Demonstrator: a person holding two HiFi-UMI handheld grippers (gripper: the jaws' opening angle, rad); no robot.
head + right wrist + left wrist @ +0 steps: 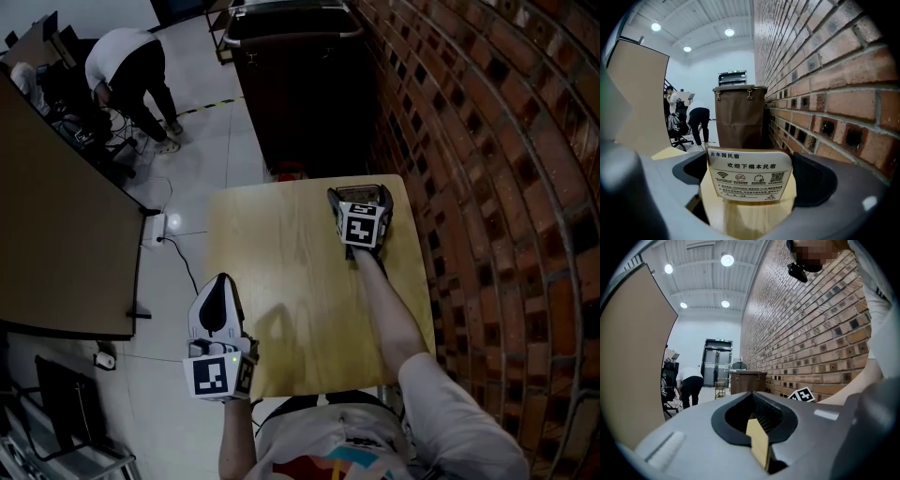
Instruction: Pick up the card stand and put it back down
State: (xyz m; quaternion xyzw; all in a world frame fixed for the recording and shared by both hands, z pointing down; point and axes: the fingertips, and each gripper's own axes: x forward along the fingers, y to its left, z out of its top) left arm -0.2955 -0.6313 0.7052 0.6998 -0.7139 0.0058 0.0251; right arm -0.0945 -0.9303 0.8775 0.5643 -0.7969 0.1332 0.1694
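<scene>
Left gripper (221,289): it is held at the near left edge of the table (281,272). Its jaws are brought together with nothing caught between them, and only a sliver of tabletop is seen through the gap.

Right gripper (749,168): it is placed at the far right of the table, close to the brick wall (487,141). Its jaws are set against the two side edges of the card stand (750,180) and are judged to be clenched on it.

Card stand: it is held upright between the right jaws, with its printed face turned towards the gripper. A wooden base is seen beneath the card. It cannot be told whether the base rests on the table or has been raised just off it.

Done so far: the grasp is judged to have been made.

Left to do: a clear lift is not shown, so it may remain to be done. After that, the stand must be set back on the table and the jaws released.

Brown bin (739,117): it is seen beyond the far edge of the table, against the wall, with two clasps near its top. Its contents cannot be made out in any view.

Person (127,66): a person is seen bent over at the far left, well apart from the table.
</scene>
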